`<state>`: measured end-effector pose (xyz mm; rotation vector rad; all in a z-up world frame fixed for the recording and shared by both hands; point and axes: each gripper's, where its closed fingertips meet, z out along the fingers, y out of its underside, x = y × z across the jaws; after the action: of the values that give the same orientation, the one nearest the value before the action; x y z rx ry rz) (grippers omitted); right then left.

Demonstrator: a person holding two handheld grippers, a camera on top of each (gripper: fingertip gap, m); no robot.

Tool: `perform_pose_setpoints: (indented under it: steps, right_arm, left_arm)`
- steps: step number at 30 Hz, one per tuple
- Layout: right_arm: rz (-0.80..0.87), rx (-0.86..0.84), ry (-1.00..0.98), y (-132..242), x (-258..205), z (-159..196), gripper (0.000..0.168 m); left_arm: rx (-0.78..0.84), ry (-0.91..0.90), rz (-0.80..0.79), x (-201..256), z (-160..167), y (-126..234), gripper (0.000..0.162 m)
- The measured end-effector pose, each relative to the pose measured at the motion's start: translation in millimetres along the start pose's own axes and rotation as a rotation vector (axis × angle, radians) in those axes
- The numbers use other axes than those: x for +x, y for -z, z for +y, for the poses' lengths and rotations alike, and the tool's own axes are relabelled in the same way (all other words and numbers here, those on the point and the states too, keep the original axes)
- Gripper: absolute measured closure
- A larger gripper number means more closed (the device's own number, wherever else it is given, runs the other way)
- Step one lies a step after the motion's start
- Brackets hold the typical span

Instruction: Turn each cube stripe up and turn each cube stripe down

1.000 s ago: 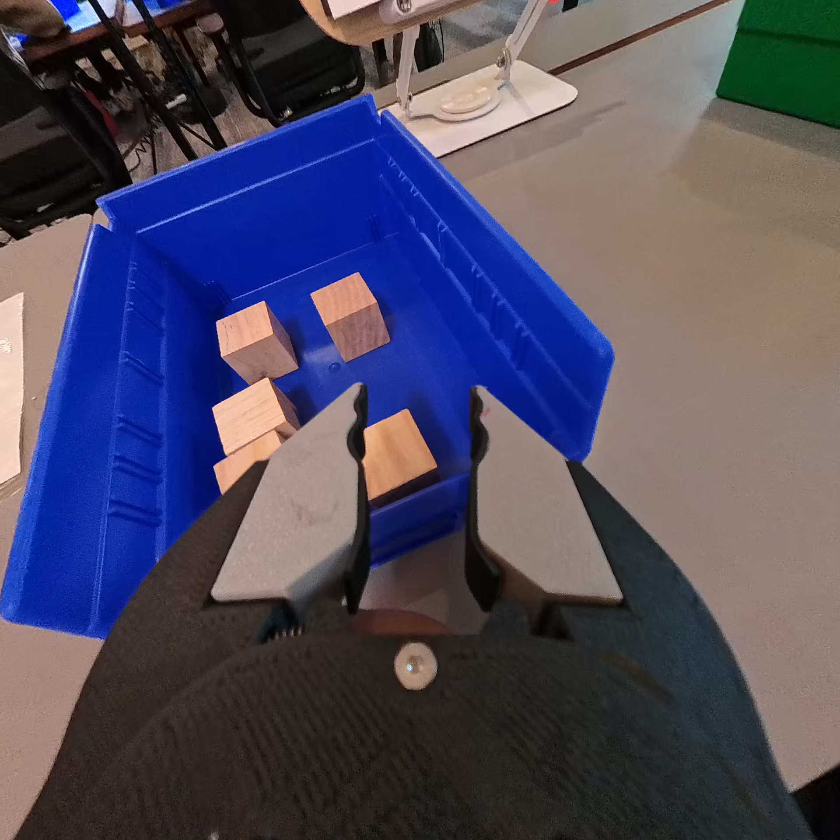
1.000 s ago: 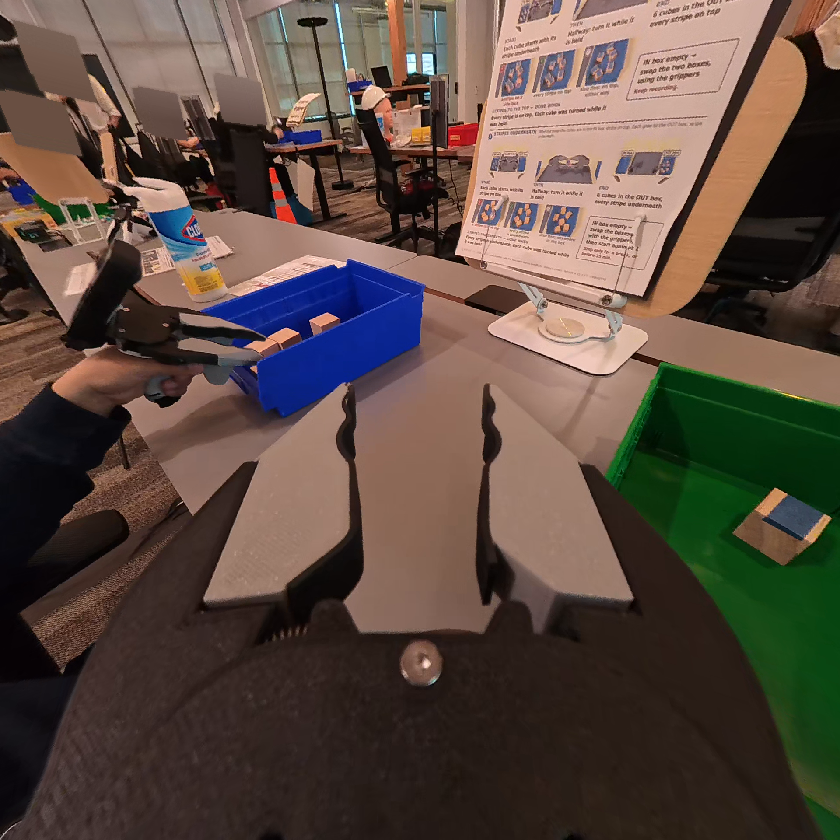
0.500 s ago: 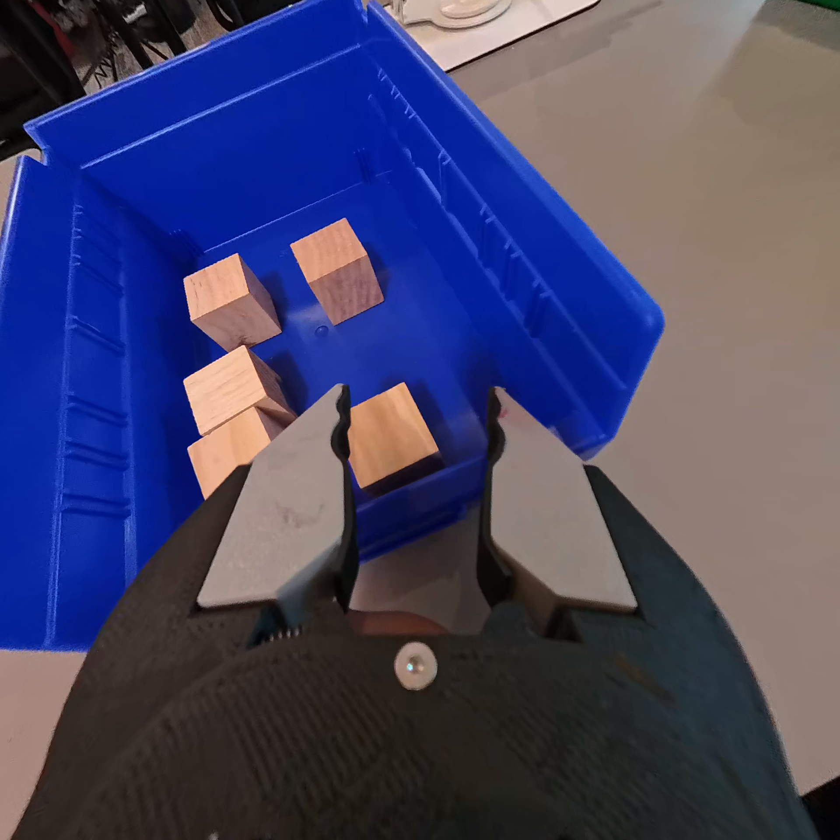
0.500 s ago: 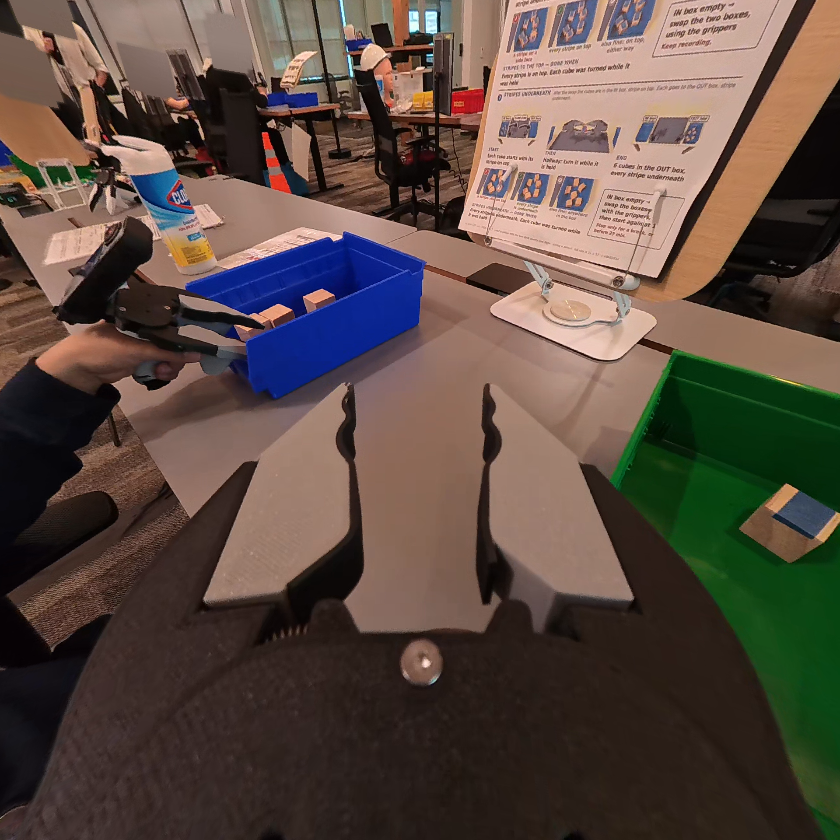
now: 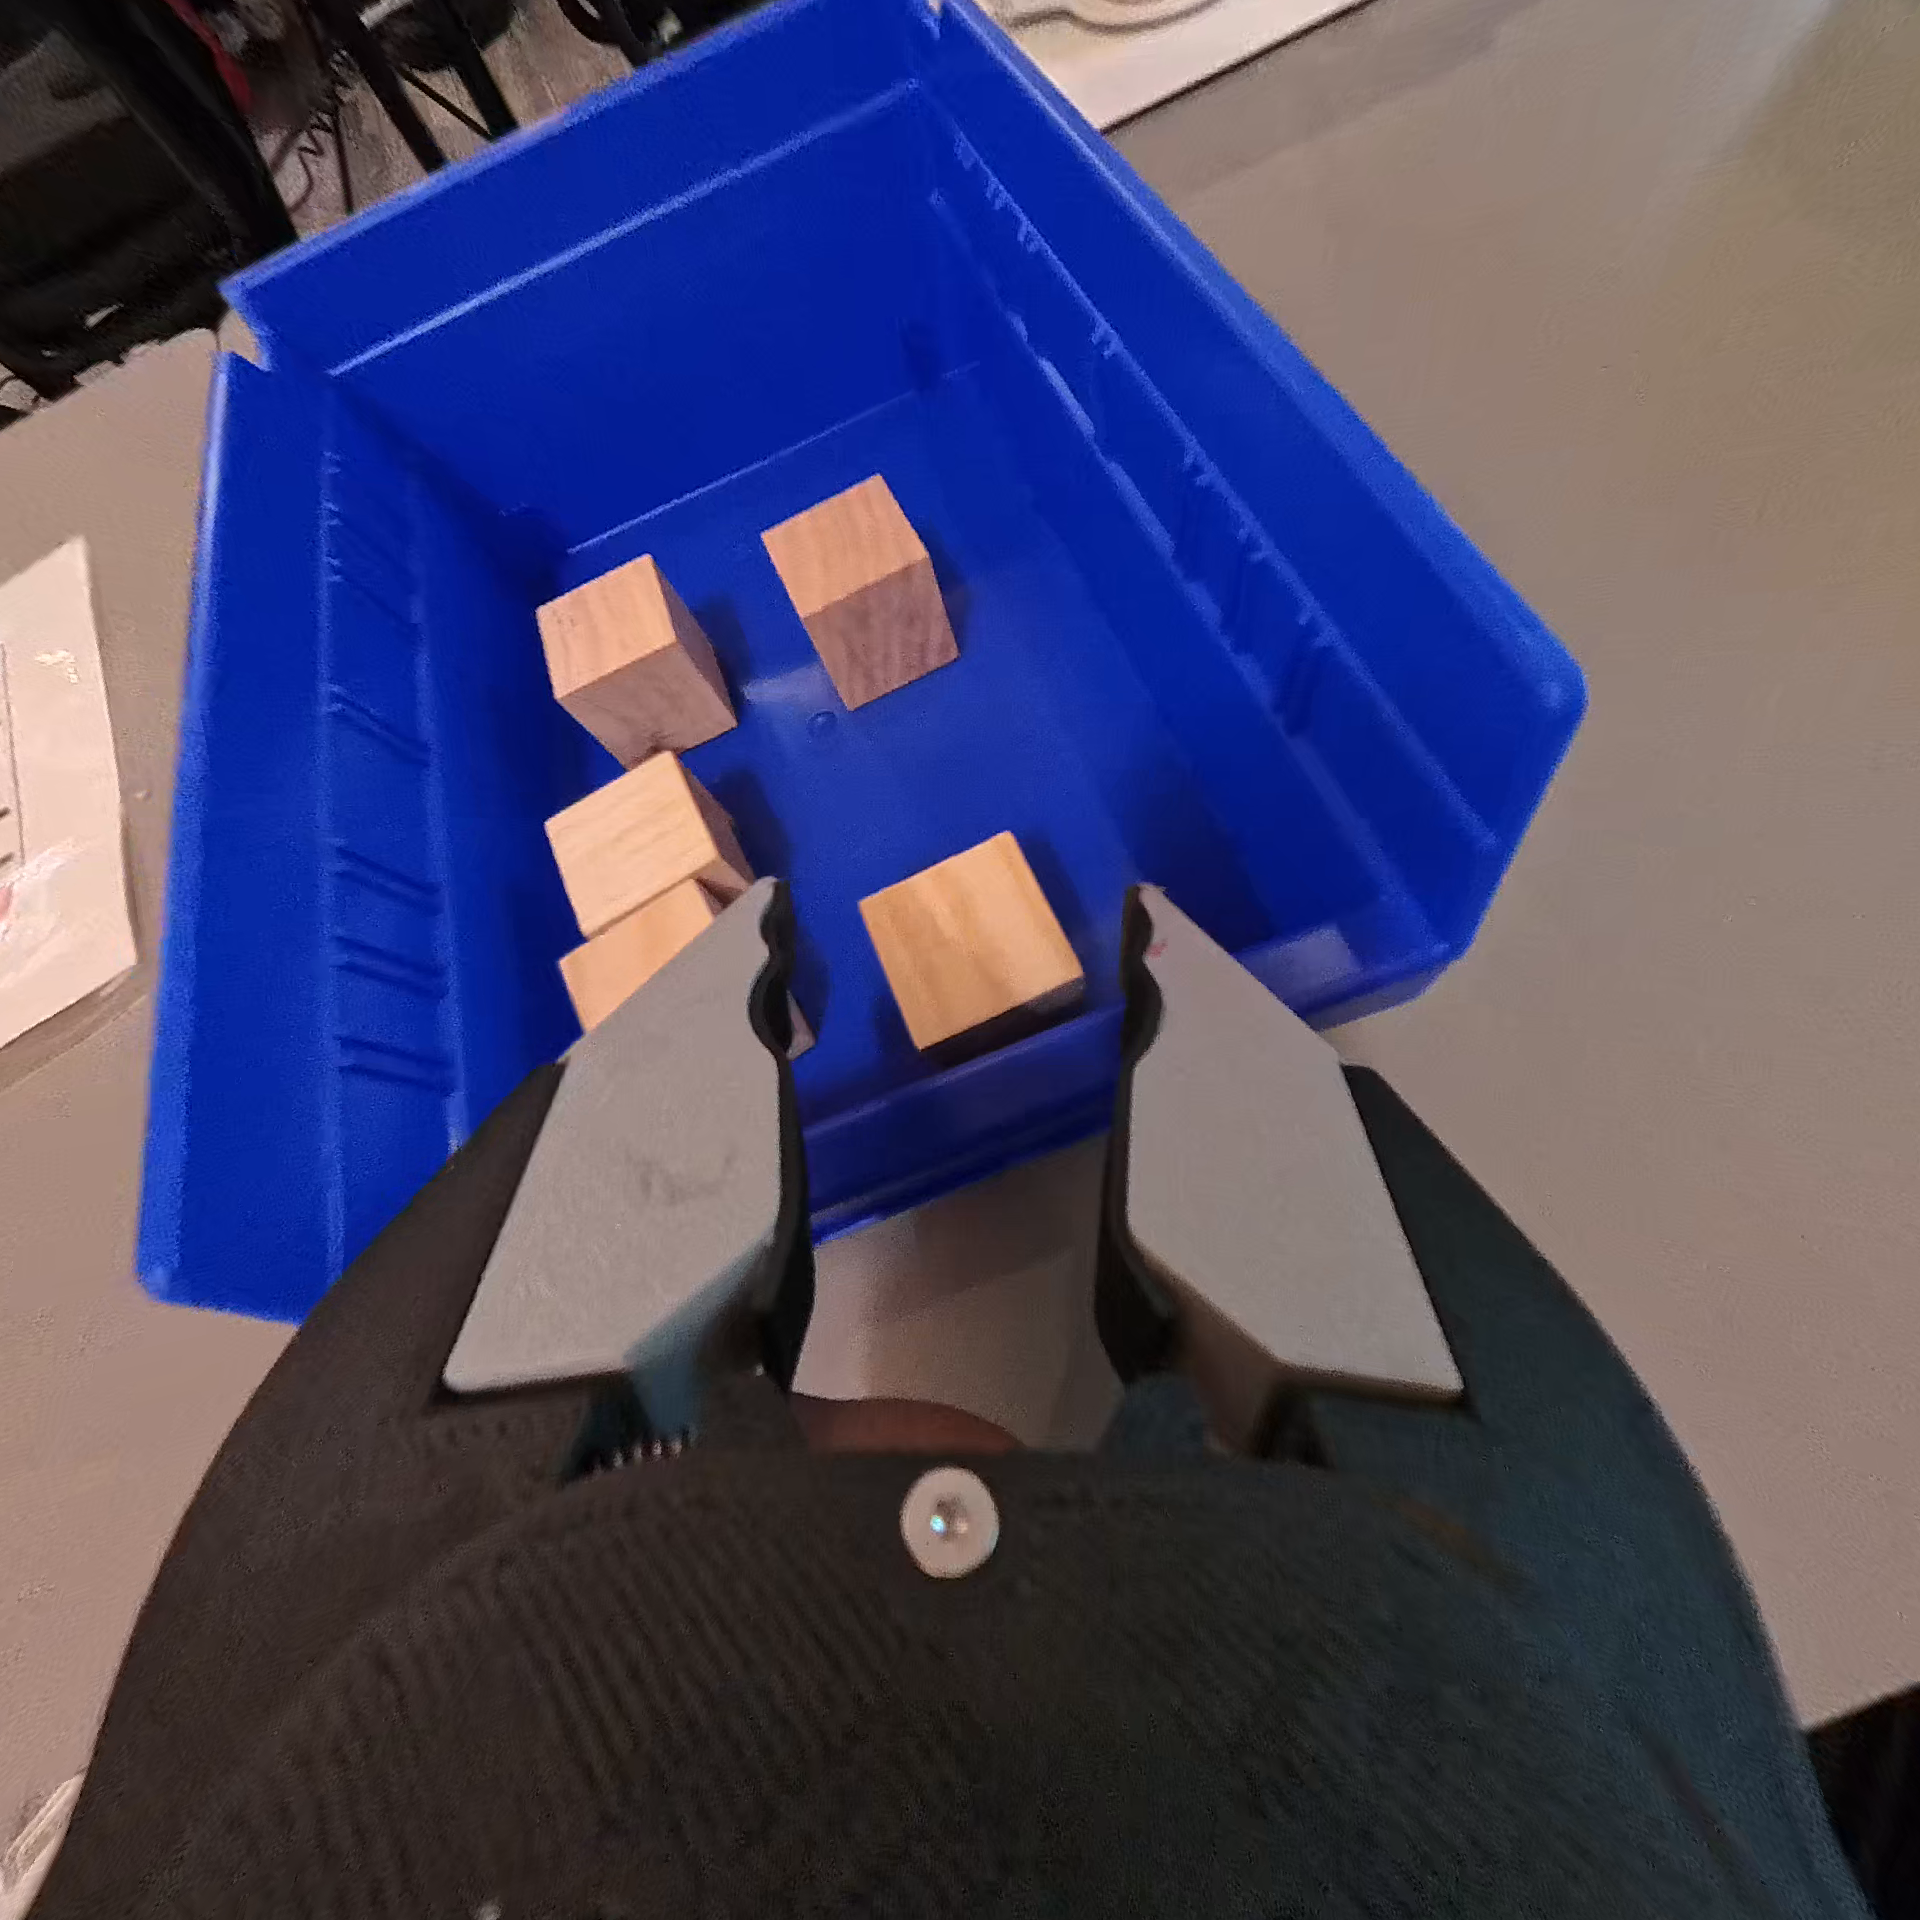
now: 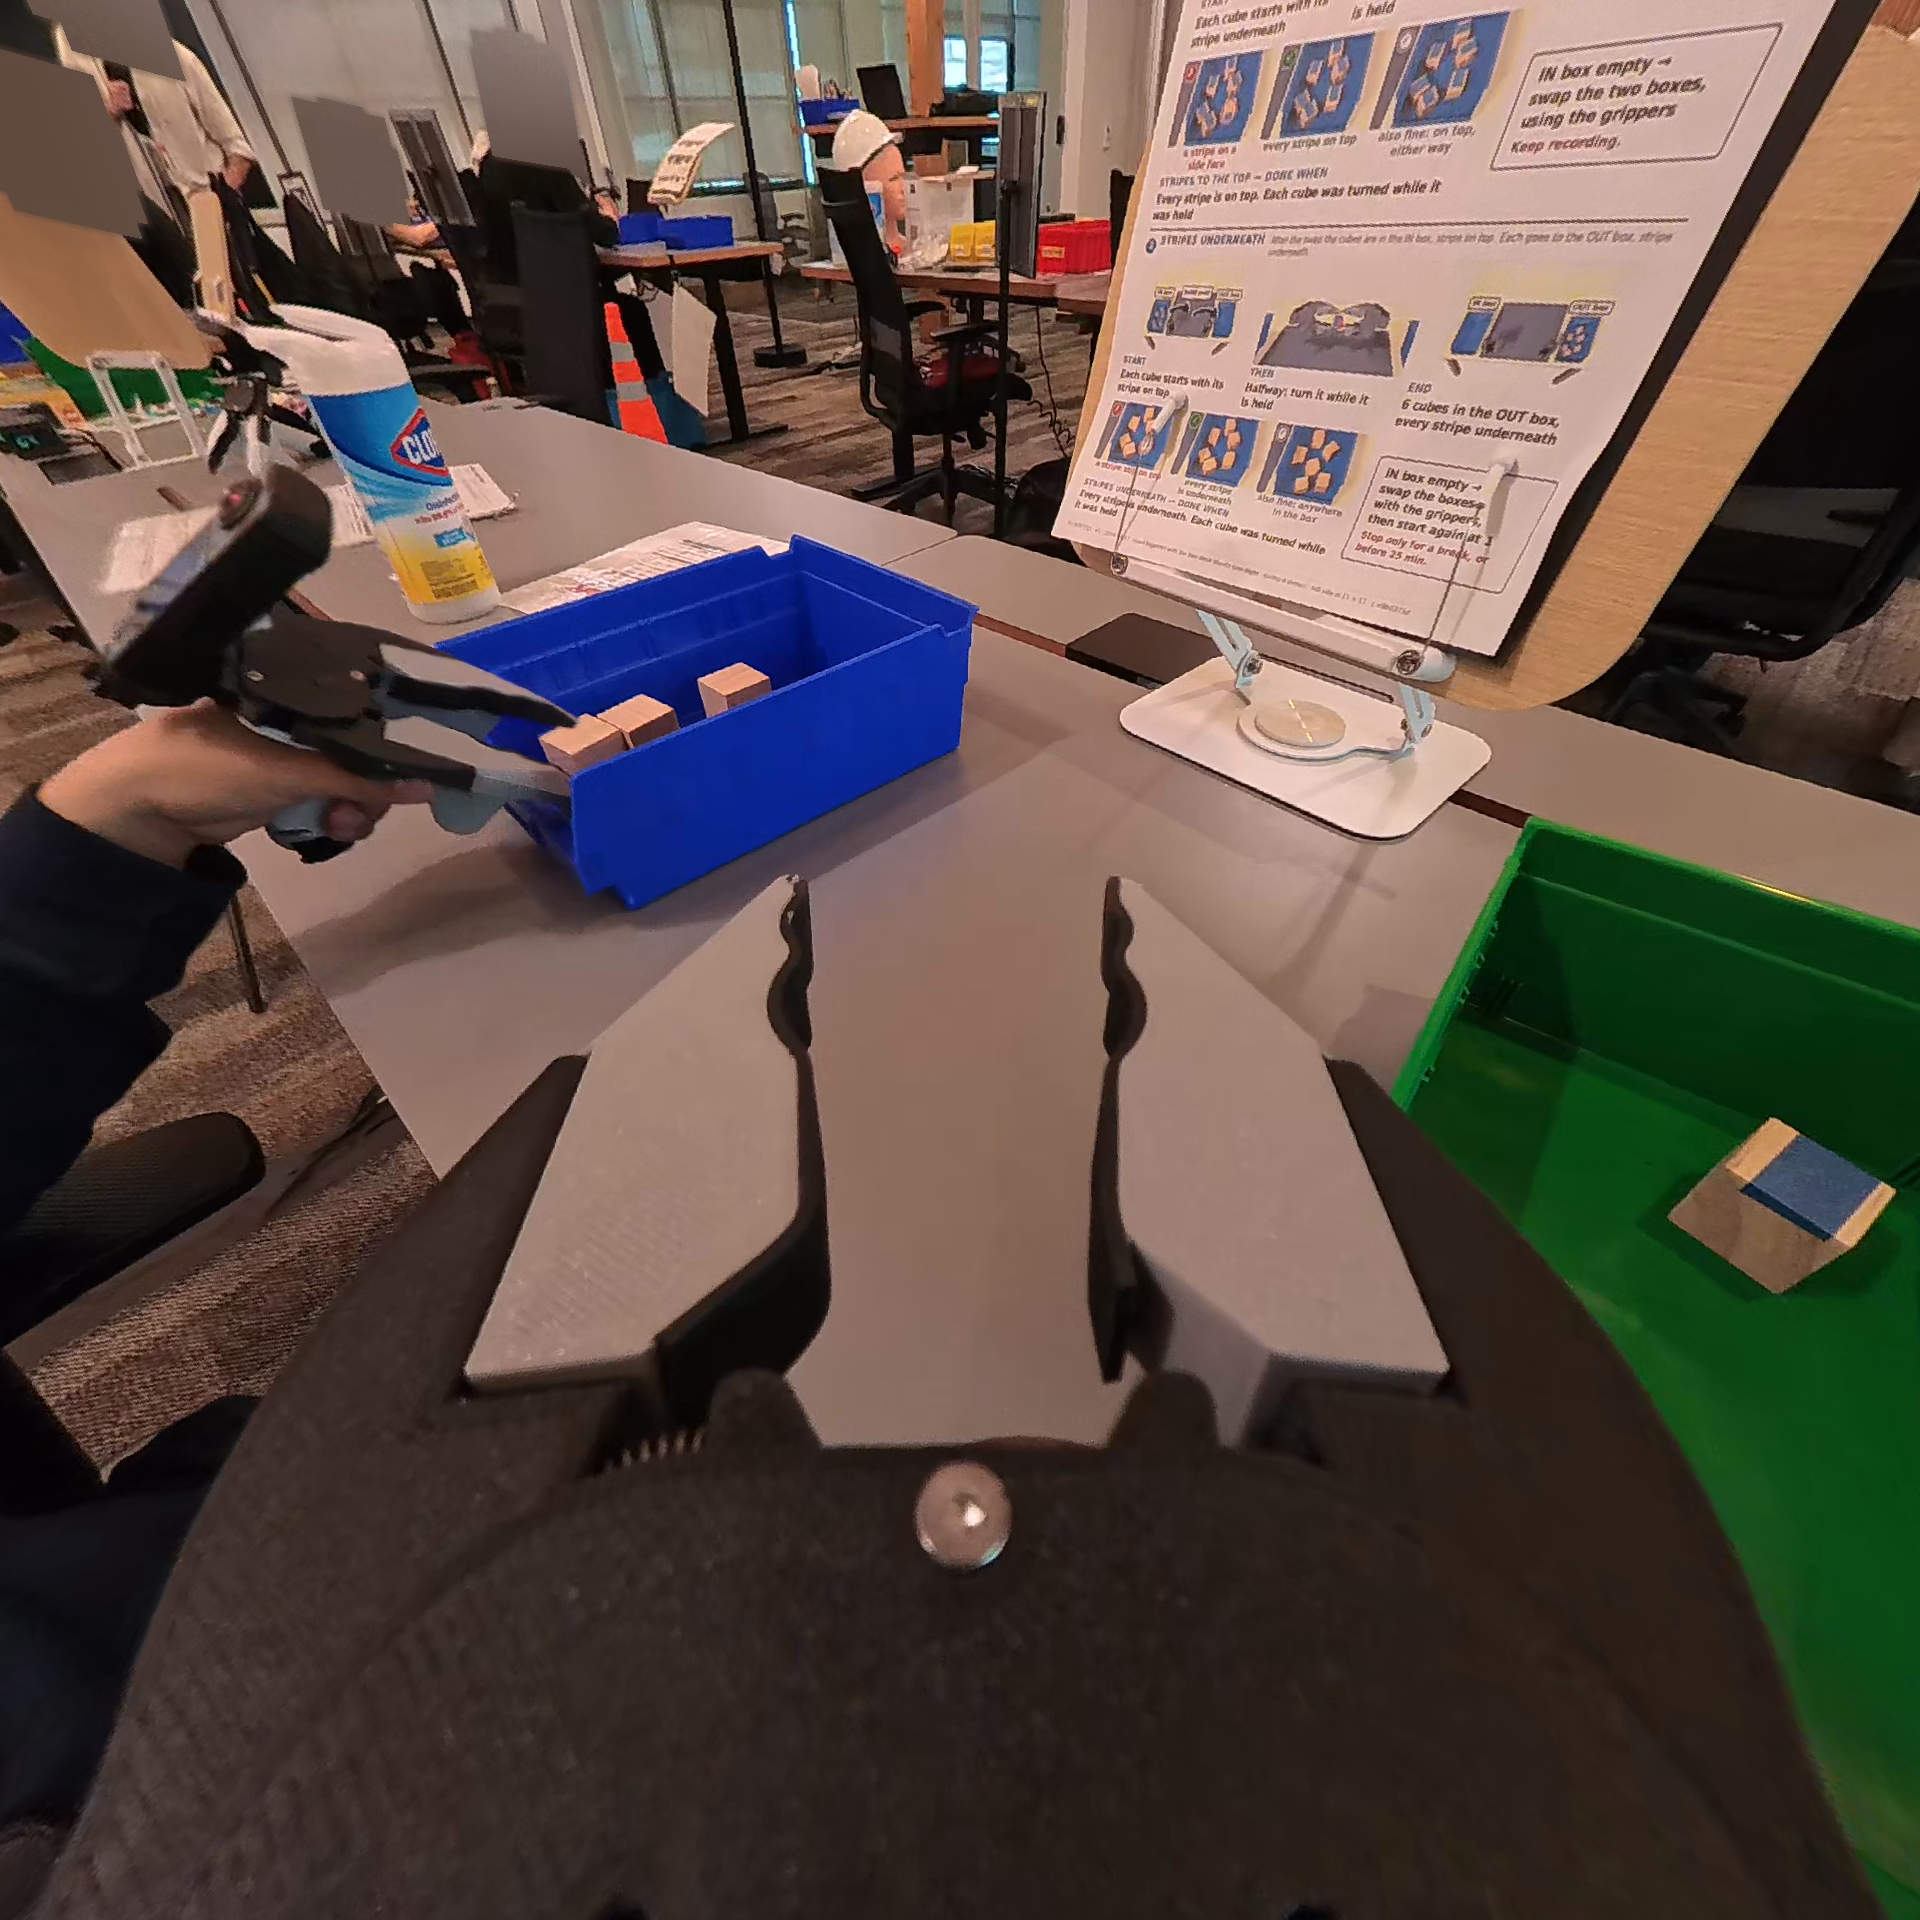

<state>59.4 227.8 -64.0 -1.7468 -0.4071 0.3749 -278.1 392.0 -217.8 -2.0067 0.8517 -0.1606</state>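
Note:
A blue bin (image 5: 312, 831) holds several plain wooden cubes with no stripe showing. My left gripper (image 5: 951, 904) is open and empty, its tips over the bin's near wall with the nearest cube (image 5: 971, 940) between and beyond them. Other cubes (image 5: 634, 655) sit further in. In the right wrist view the blue bin (image 6: 790, 769) is at left with the left gripper (image 6: 540, 748) at its near end. My right gripper (image 6: 951, 894) is open and empty above the grey table. A cube with a blue stripe on top (image 6: 1782, 1205) lies in the green bin (image 6: 1558, 935) at right.
An instruction board on a white stand (image 6: 1309, 738) is at the back of the table. A wipes canister (image 6: 395, 468) and papers (image 5: 52, 790) lie left of the blue bin. A person's hand and dark sleeve (image 6: 156, 790) hold the left gripper.
My left gripper has moved forward and down toward the blue bin and opened wider, so the nearest cube now sits between its tips. The right gripper has tilted slightly and stayed open.

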Motion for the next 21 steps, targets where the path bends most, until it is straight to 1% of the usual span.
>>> perform_pose_setpoints:
  steps: [3,7,10,11,15,17,19,21]
  right_arm:
    - [-0.001,0.003,-0.007,1,2,0,0.115]
    - [0.001,0.011,-0.017,4,2,-1,0.115]
    - [0.008,0.011,-0.007,6,1,-2,0.115]
    - [0.01,0.011,0.0,6,0,-3,0.115]
    - [0.003,0.009,0.019,7,-4,-4,0.115]
    - [-0.003,0.002,0.024,7,-5,-2,0.115]
    - [-0.005,-0.004,0.027,7,-6,-1,0.115]
    - [-0.011,-0.005,0.035,9,-8,-2,0.115]
  left_arm:
    - [0.007,0.016,0.009,-5,-3,5,0.1]
    - [-0.04,0.024,0.047,1,-1,-5,0.101]
    - [-0.179,-0.018,0.059,4,14,-19,0.101]
    - [-0.221,-0.022,0.067,4,17,-23,0.104]
    - [-0.382,0.029,0.106,6,25,-27,0.107]
    - [-0.449,0.043,0.137,8,29,-28,0.105]
    - [-0.523,0.082,0.143,6,33,-30,0.108]
    - [-0.58,0.084,0.16,7,35,-31,0.111]
